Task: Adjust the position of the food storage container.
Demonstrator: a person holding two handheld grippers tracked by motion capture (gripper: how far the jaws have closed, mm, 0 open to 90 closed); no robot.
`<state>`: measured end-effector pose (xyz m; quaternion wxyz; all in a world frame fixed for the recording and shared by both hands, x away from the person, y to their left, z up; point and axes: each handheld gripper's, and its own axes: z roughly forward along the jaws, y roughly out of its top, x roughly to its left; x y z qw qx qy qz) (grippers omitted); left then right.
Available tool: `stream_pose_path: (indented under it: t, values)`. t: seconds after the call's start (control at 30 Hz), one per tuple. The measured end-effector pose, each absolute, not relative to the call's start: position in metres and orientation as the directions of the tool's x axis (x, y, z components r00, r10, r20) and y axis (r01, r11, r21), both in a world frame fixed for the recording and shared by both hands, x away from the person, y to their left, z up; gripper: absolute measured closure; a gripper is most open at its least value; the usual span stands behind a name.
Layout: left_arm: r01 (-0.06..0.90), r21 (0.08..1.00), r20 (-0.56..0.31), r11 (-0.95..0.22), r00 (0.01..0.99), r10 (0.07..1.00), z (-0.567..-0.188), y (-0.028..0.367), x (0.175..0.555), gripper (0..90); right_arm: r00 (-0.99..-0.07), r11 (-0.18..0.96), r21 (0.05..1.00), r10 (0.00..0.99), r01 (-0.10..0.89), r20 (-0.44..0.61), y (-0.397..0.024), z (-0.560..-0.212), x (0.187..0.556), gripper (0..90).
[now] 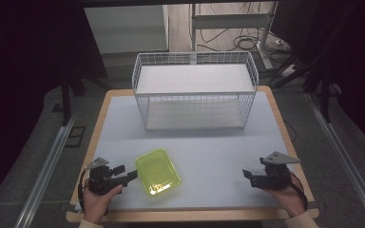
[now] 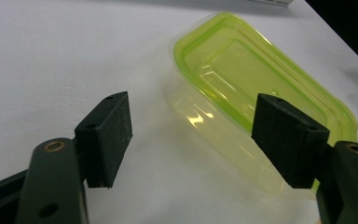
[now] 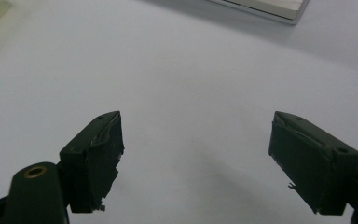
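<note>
Left hand-held gripper [image 1: 129, 173] low over the near left part of the bench [image 1: 218, 147], gripped from below by the person's left hand [image 1: 97, 199], jaws spread apart with nothing clamped between them

Yellow-green clear plastic container [image 1: 157, 171] lying flat on the bench just ahead of that hand-held gripper's tips, open side up, long axis running away and slightly across; near but seemingly not touching in the high view

In the left gripper view, same left hand-held gripper [image 2: 191, 135] aimed at the container [image 2: 261, 88]: near end of the tub straight ahead of the gap and somewhat toward the right-hand jaw, which overlaps the tub's near rim in that picture; actual contact impossible to tell; bare bench [image 2: 51, 56] ahead of the left-hand jaw

Right hand-held gripper [image 1: 245, 174] at the near right of the bench, held by the person's right hand [image 1: 290, 199], well apart from the container, tips pointing toward it across open bench

In the right gripper view, right hand-held gripper [image 3: 196, 154] with jaws standing wide, bare bench [image 3: 191, 70] between and ahead of them

White wire basket [image 1: 195, 90] well beyond both hand-held grippers, at the far middle of the bench
</note>
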<state>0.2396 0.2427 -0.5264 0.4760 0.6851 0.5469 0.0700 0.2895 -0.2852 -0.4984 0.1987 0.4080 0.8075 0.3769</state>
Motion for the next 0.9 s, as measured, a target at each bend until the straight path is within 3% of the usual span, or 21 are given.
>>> stream_pose_path:
  t: [0.47, 0.53, 0.67, 0.7, 0.73, 0.8, 0.9]
  values:
    - [0.694, 0.715, -0.437, 0.085, 0.349, 0.829, -0.523, 0.256, 0.23, 33.5, -0.604, 0.407, 0.766, 0.796, 0.497, -0.031, -0.281, -0.498, 0.283, 19.8]
    - [0.703, 0.708, -0.422, 0.074, 0.336, 0.842, -0.522, 0.258, 0.228, 40.9, -0.608, 0.412, 0.765, 0.793, 0.496, -0.033, -0.281, -0.498, 0.283, 19.8]
    - [0.713, 0.699, -0.386, 0.045, 0.324, 0.864, -0.521, 0.257, 0.226, 64.9, -0.615, 0.429, 0.757, 0.787, 0.493, -0.046, -0.281, -0.499, 0.283, 19.8]
    - [0.715, 0.699, -0.385, 0.035, 0.334, 0.86, -0.52, 0.257, 0.225, 64.9, -0.616, 0.436, 0.753, 0.786, 0.493, -0.052, -0.28, -0.5, 0.284, 19.8]
    - [0.716, 0.697, -0.386, 0.021, 0.35, 0.853, -0.518, 0.256, 0.224, 78.1, -0.62, 0.444, 0.741, 0.783, 0.504, -0.048, -0.28, -0.502, 0.284, 19.8]
    - [0.727, 0.686, -0.401, 0.013, 0.364, 0.841, -0.516, 0.255, 0.223, 87.5, -0.616, 0.433, 0.734, 0.787, 0.524, -0.025, -0.279, -0.502, 0.284, 19.3]
    - [0.738, 0.675, -0.405, 0.004, 0.366, 0.838, -0.514, 0.254, 0.221, 90.0, -0.615, 0.428, 0.735, 0.788, 0.527, -0.018, -0.279, -0.501, 0.284, 19.1]
